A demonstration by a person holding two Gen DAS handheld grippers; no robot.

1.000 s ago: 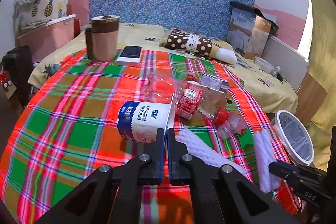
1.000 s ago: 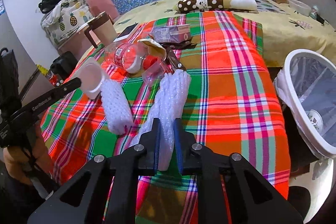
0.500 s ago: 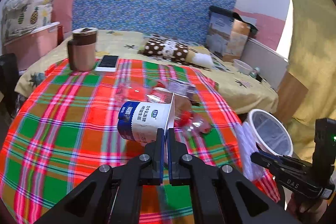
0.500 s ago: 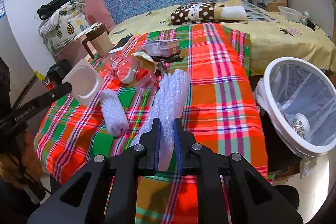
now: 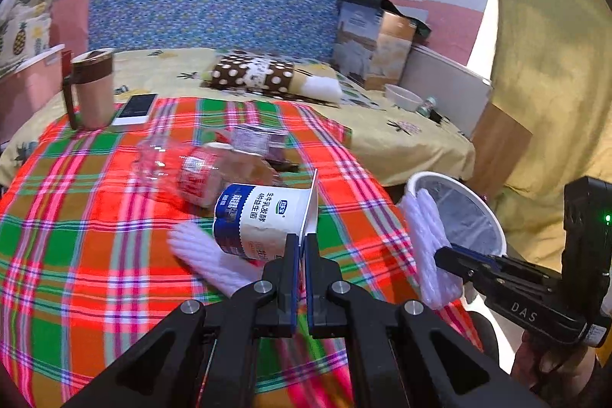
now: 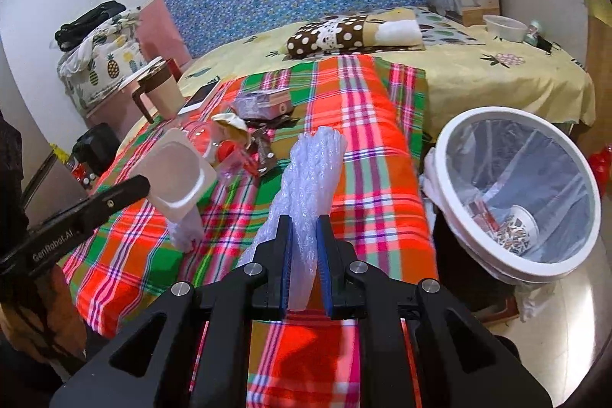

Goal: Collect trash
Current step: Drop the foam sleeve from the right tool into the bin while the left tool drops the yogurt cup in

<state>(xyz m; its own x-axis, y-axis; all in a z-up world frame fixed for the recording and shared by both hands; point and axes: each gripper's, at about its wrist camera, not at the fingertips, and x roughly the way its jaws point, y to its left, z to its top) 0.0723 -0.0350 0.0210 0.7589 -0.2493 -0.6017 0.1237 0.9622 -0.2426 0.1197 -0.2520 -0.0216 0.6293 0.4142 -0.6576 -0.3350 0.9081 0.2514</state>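
Note:
My left gripper [image 5: 300,247] is shut on the rim of a white and blue yoghurt cup [image 5: 264,217] and holds it on its side above the plaid cloth. From the right wrist view the cup [image 6: 172,174] shows its empty inside, with the left gripper [image 6: 141,184] at its edge. My right gripper [image 6: 305,232] is shut on a white foam net sleeve [image 6: 310,171], which sticks out forward. In the left wrist view that sleeve [image 5: 430,236] hangs in front of the white-rimmed bin [image 5: 493,217]. The bin [image 6: 516,266] stands beside the bed at right and holds some trash.
On the plaid cloth [image 5: 76,217] lie a second foam sleeve [image 5: 206,255], a crushed bottle with a red label [image 5: 191,171] and a small box with wrappers [image 6: 264,100]. A mug [image 5: 93,86] and a phone [image 5: 135,108] sit at the far left. A dotted pillow [image 5: 260,77] lies behind.
Both grippers have carried their loads to the right, and the bin has grown larger in both views. The foam sleeve in the right gripper now overlaps the bin's rim in the left wrist view.

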